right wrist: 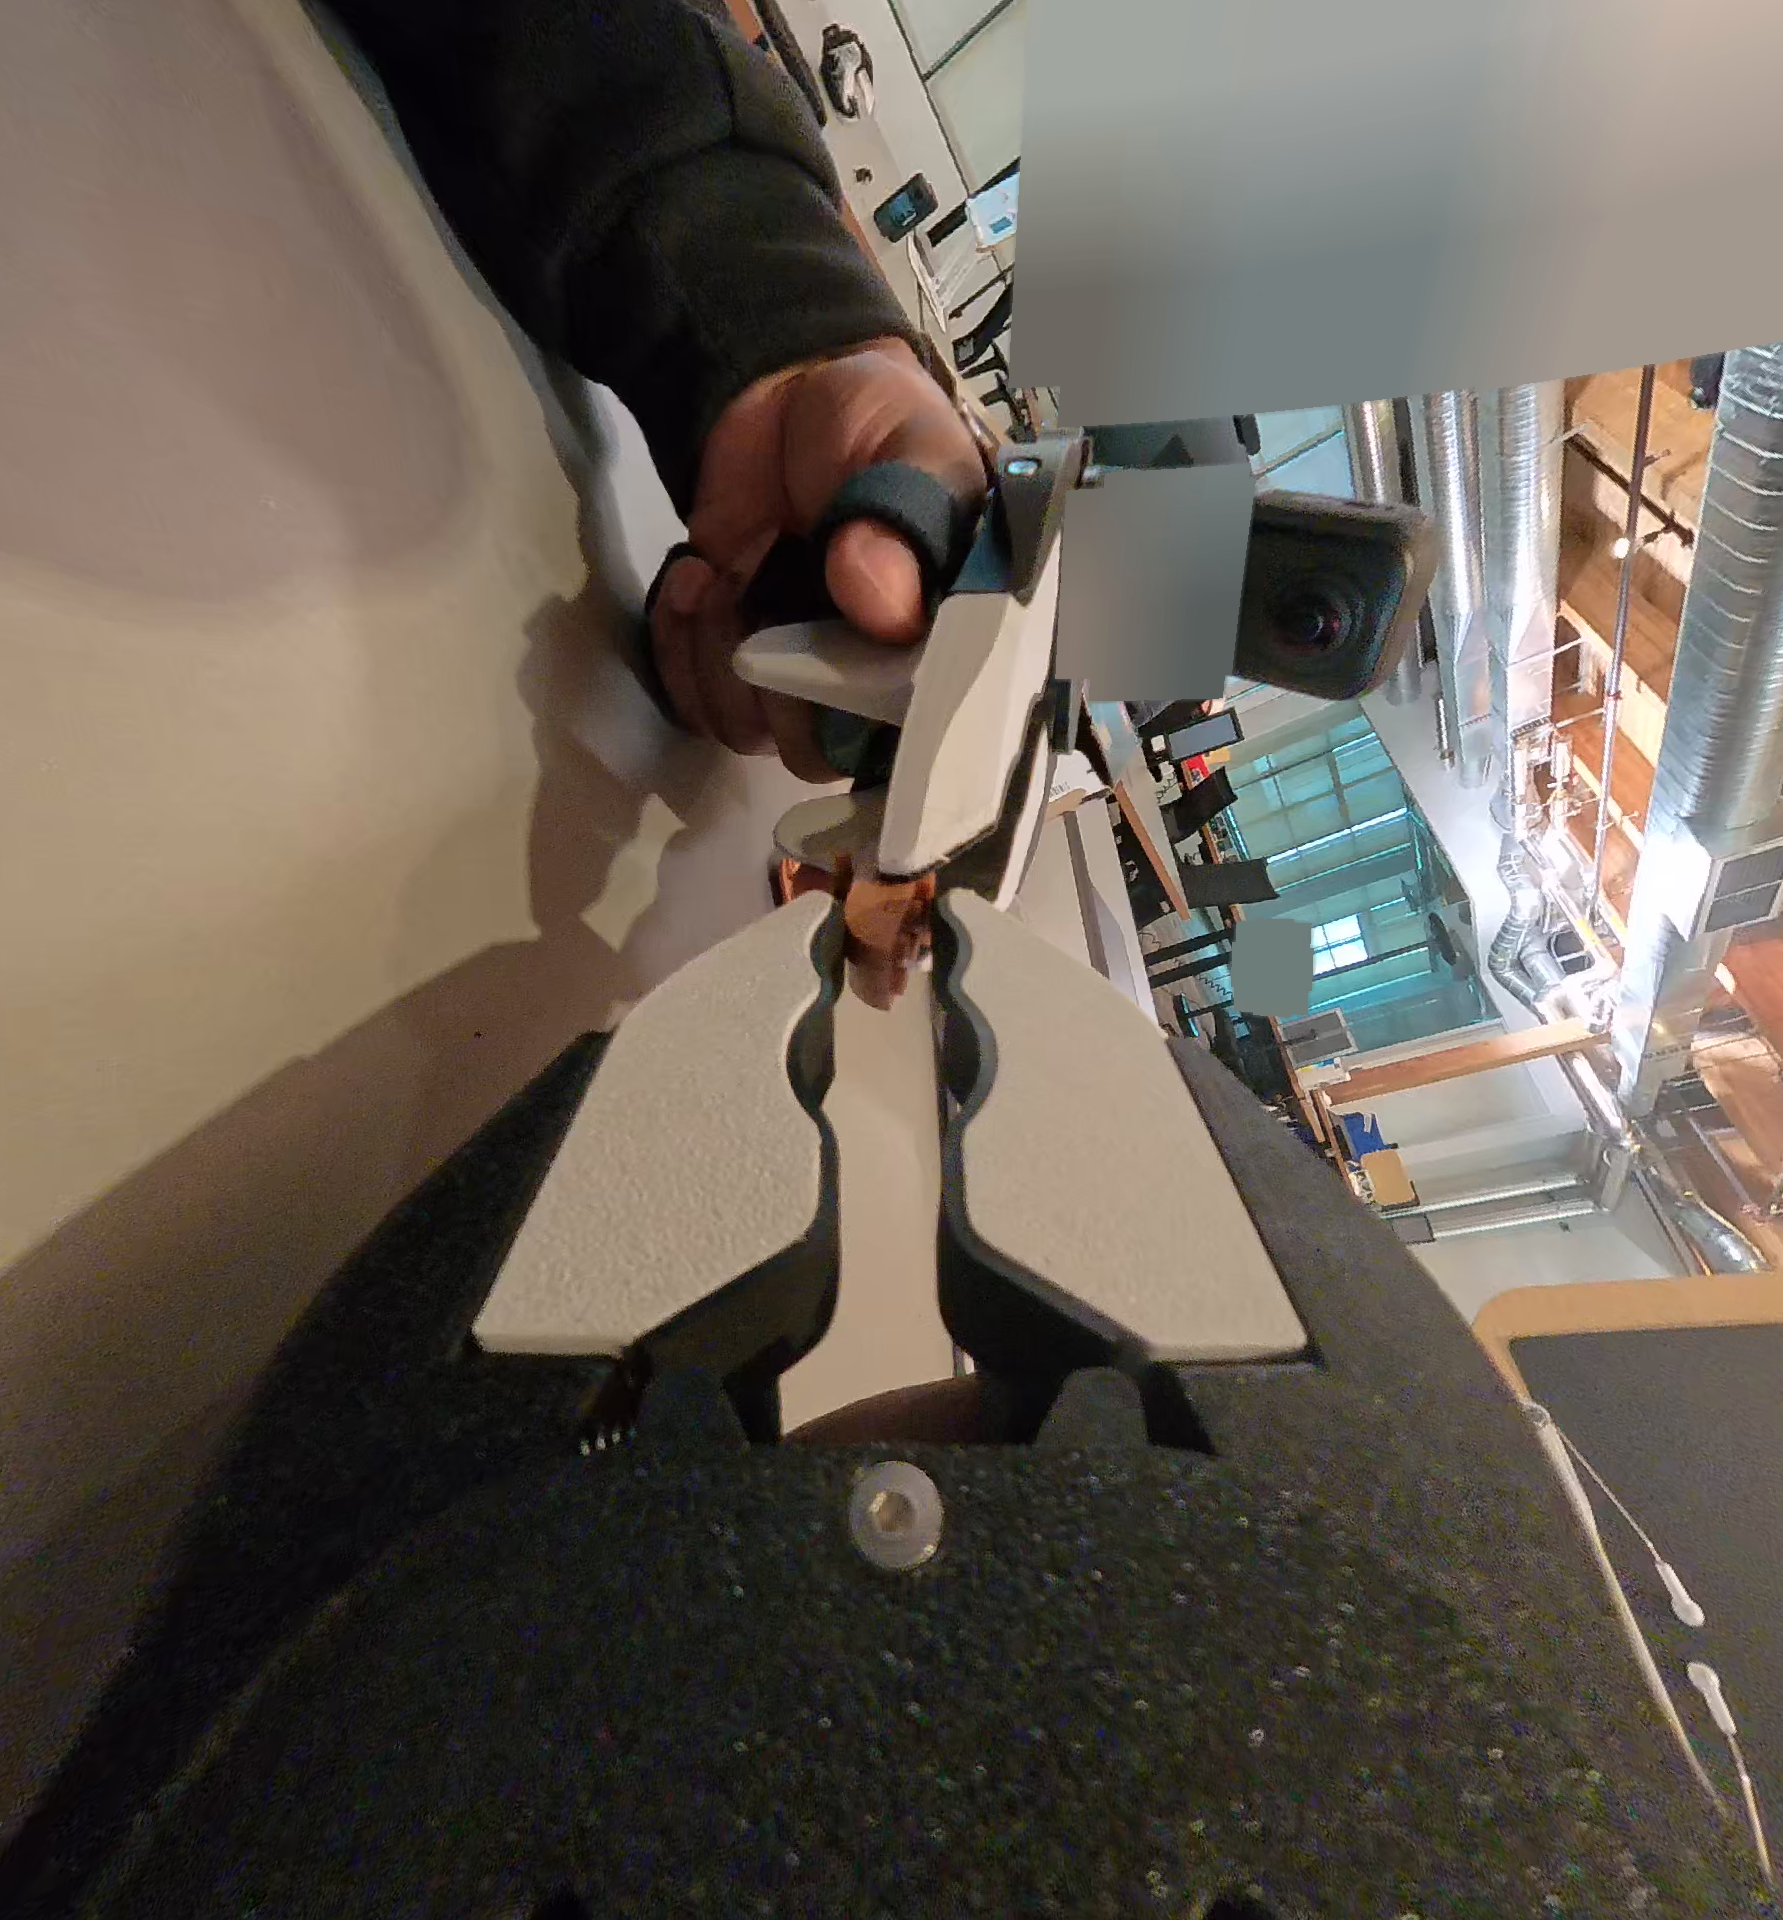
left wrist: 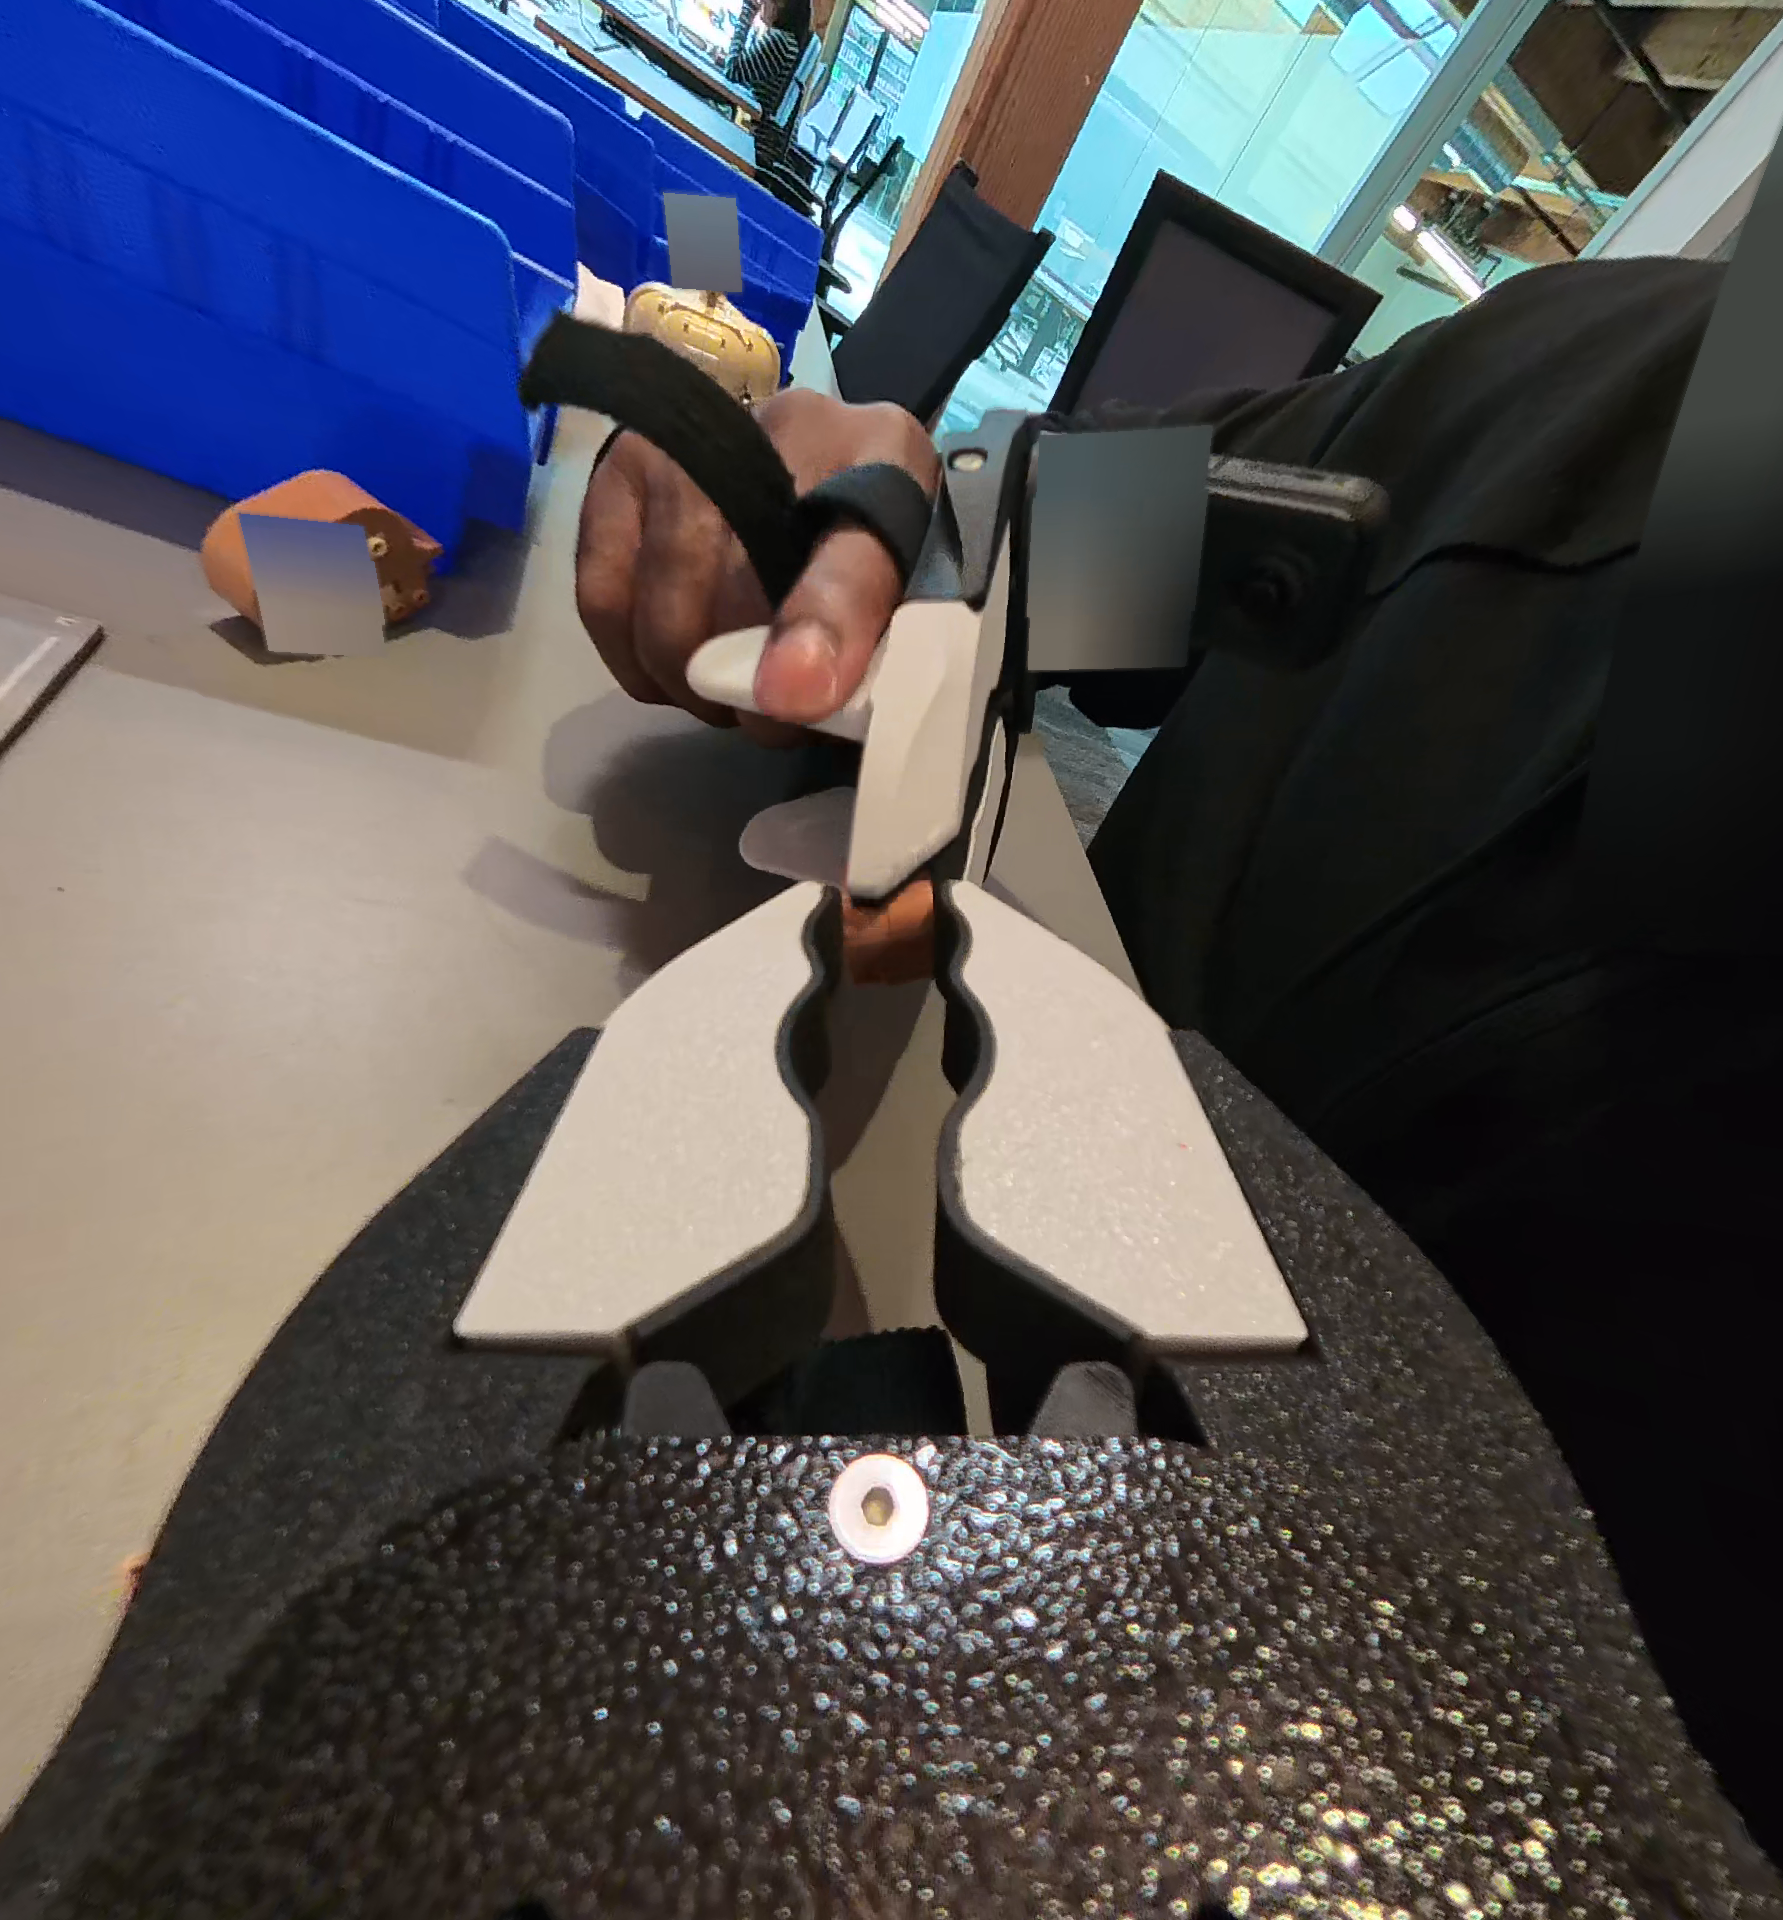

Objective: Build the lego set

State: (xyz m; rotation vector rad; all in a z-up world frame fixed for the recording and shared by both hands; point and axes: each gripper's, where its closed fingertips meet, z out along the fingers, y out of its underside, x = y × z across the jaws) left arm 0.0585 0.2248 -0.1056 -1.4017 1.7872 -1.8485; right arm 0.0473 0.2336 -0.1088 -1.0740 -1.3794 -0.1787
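Desk (left wrist: 191, 987): I see a pale grey top under both of my tools, with its near edge running past the dark-clothed person (left wrist: 1489, 727) on the right.
Blue bins (left wrist: 243, 260): a row of them stands along the far left of the desk.
Brown piece on desk (left wrist: 388, 540): it lies just in front of the bins, well apart from my tongs.
Tan case (left wrist: 700, 332): it sits farther back, near the end of the bins.
Right hand (left wrist: 721, 561): it grips the other tool, with a black strap (left wrist: 658, 416) looping over the fingers.
Left hand (right wrist: 814, 540): seen from the right camera, it is strapped onto its tool in the same way.
Left tongs (left wrist: 887, 935): my tips are clamped on a small brown block (left wrist: 887, 940), held above the desk edge.
Right tongs (right wrist: 882, 935): their tips close on the same small brown block (right wrist: 882, 925) from the opposite side, so the two pairs meet tip to tip.
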